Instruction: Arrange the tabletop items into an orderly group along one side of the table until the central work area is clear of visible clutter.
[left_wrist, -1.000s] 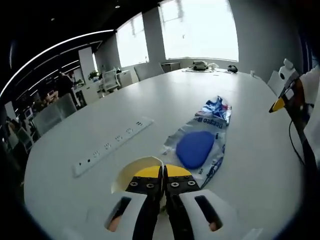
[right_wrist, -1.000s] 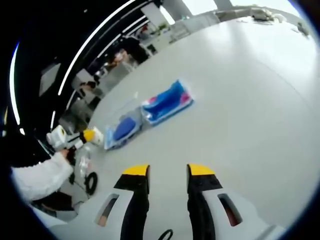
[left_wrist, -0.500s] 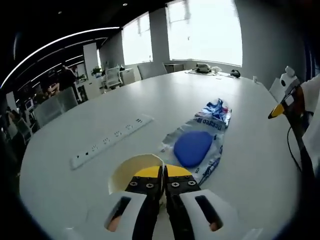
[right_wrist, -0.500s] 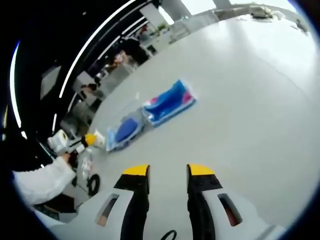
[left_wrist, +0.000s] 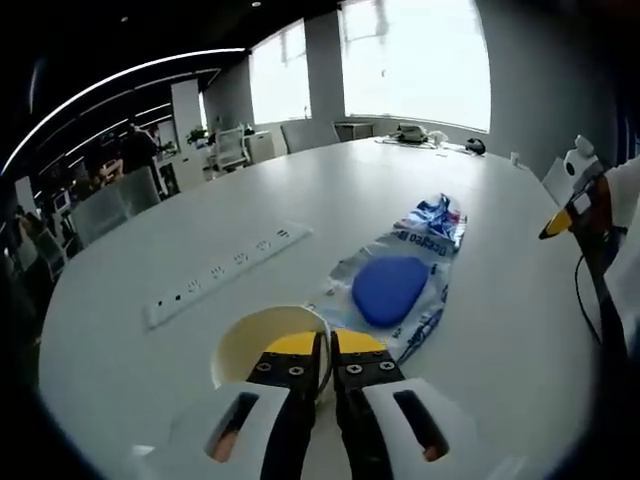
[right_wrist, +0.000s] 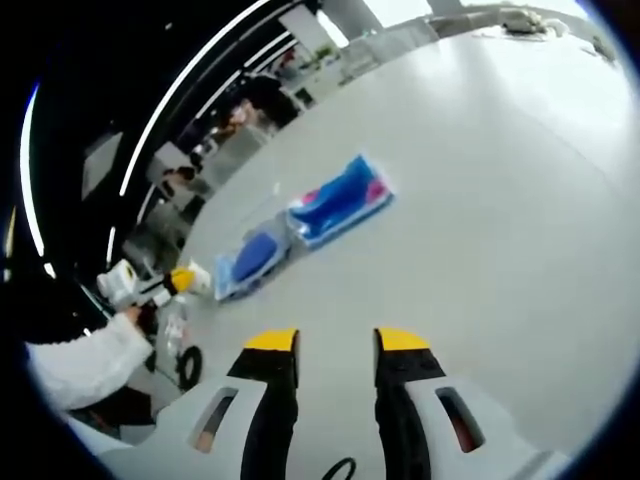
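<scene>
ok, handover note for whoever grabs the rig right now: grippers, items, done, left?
Left gripper: shut on the rim of the paper cup, near the table edge.
Right gripper: open, empty, over bare table.
Items: clear bag with blue pad lies just beyond the cup; blue-pink pack sits end to end with it; power strip lies left of the cup.
Done: cup gripped.
Left: place the cup, then line up the bag and pack along one side.

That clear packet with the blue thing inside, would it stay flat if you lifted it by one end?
Probably not. The clear packet is wrinkled film, so it would likely sag and fold. The blue pad inside may slide toward the low end. It looks light, and its glossy surface could slip.
</scene>
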